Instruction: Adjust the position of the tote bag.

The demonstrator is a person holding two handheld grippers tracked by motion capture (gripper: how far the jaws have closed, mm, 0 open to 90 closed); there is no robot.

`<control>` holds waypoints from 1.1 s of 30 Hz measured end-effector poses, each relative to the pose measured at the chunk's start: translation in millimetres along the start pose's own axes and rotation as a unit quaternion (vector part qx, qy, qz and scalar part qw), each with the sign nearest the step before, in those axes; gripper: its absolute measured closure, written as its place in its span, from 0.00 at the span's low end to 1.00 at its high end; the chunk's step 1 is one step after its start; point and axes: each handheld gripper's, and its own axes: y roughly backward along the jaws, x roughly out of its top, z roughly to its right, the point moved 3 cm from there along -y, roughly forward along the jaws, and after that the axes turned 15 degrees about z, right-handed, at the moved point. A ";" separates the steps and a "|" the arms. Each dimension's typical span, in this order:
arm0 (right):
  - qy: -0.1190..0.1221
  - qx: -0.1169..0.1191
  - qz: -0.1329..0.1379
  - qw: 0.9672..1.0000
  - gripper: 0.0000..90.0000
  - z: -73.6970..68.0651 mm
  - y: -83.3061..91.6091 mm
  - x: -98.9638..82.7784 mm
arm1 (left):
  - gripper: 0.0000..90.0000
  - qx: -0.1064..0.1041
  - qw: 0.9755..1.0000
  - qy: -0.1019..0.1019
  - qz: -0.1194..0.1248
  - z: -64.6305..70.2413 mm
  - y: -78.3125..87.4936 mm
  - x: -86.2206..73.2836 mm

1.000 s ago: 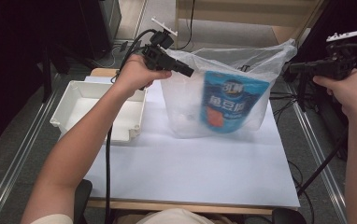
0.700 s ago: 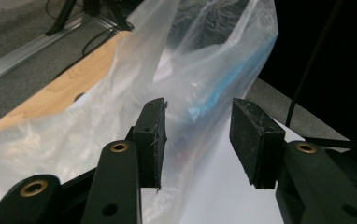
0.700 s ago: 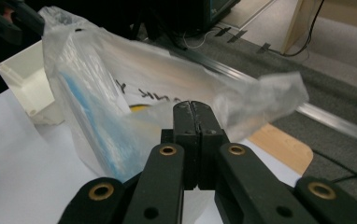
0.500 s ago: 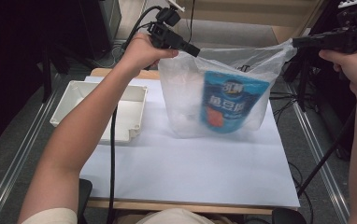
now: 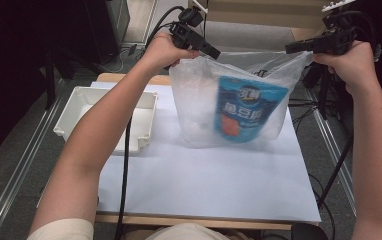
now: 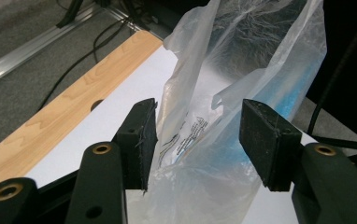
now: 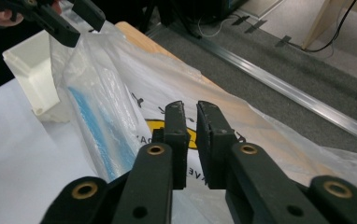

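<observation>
Between the wide left gripper [image 6: 195,140] jaws, just opening, bag [image 5: 194,100] film hung loose; the right gripper [image 7: 191,140] jaws, parting slightly, pinched nothing visible; the soft, slippery bag, pouch [image 5: 246,112] inside, stood on the table [image 5: 204,185]; rim holds seemed best.

Bags: one, clear plastic [image 5: 199,105], upright on the table.
Pouches: one, blue [image 5: 246,107], inside the bag.
Trays: one, white [image 5: 86,102], beside the bag.
Tables: one, wooden edge [image 6: 50,121] under a white top.
White sheets: one [image 5: 204,180], covering the table.
Grippers: two, left [image 5: 206,50] and right [image 5: 299,47].
Hands: two, one on each gripper.
Jaws: four, two per gripper.
Cables: one from the left gripper [image 5: 125,165], several more on the floor.
</observation>
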 end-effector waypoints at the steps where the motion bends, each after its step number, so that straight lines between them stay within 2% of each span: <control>1: 0.000 0.000 0.000 1.000 0.93 0.0 0.0 0.0 | 0.51 0.000 1.000 0.000 0.000 0.0 0.0 0.0; 3: 0.001 0.002 -0.013 1.000 0.89 -0.4 -4.4 -3.4 | 0.50 -0.009 1.000 0.009 -0.003 -2.6 -2.8 -4.3; 5: 0.001 0.003 -0.015 1.000 0.88 -0.3 -5.1 -4.5 | 0.50 -0.010 1.000 0.009 -0.004 -3.1 -3.7 -5.9; 7: -0.001 0.008 -0.021 1.000 0.80 0.3 -5.6 -8.7 | 0.49 -0.013 1.000 0.009 -0.008 -3.3 -5.2 -8.7; 8: -0.001 0.008 -0.021 1.000 0.80 0.3 -5.6 -8.7 | 0.49 -0.015 1.000 0.009 -0.008 -2.8 -5.8 -9.8; 9: 0.001 0.017 -0.022 1.000 0.71 1.1 -5.6 -12.3 | 0.49 -0.014 1.000 0.005 -0.011 -1.8 -7.1 -11.6; 12: 0.001 0.021 -0.030 0.999 0.63 1.9 -6.6 -17.7 | 0.48 -0.017 1.000 0.000 -0.024 -0.1 -8.9 -13.7; 14: 0.003 0.021 -0.033 0.999 0.62 1.7 -6.8 -19.6 | 0.48 -0.018 0.999 -0.003 -0.030 1.3 -9.1 -14.6; 17: 0.001 0.025 -0.040 0.999 0.54 3.1 -6.2 -27.6 | 0.48 -0.026 0.999 -0.001 -0.032 4.8 -8.1 -17.3; 20: 0.004 0.026 -0.041 0.999 0.51 4.0 -3.7 -31.6 | 0.48 -0.031 0.999 0.000 -0.031 6.4 -7.2 -18.4; 24: 0.009 0.024 -0.047 0.999 0.50 5.5 -1.2 -35.8 | 0.52 -0.032 0.999 -0.006 -0.041 8.2 -6.7 -21.5; 25: 0.008 0.022 -0.053 0.998 0.55 5.6 -0.7 -38.4 | 0.61 -0.030 0.998 -0.009 -0.046 8.2 -6.6 -22.2; 26: 0.008 0.022 -0.053 0.998 0.55 5.6 -0.7 -38.4 | 0.61 -0.028 0.998 -0.013 -0.050 8.1 -6.5 -22.9; 27: 0.009 0.024 -0.057 0.998 0.60 5.7 -0.7 -39.8 | 0.65 -0.024 0.998 -0.014 -0.053 8.1 -6.4 -23.3; 32: 0.009 0.024 -0.071 0.997 0.95 4.4 -0.9 -45.7 | 0.95 -0.025 0.998 -0.016 -0.049 7.8 -3.3 -24.2; 33: 0.005 0.024 -0.076 0.997 1.00 3.7 -0.1 -46.8 | 0.97 -0.026 0.998 -0.017 -0.047 7.7 -2.3 -24.1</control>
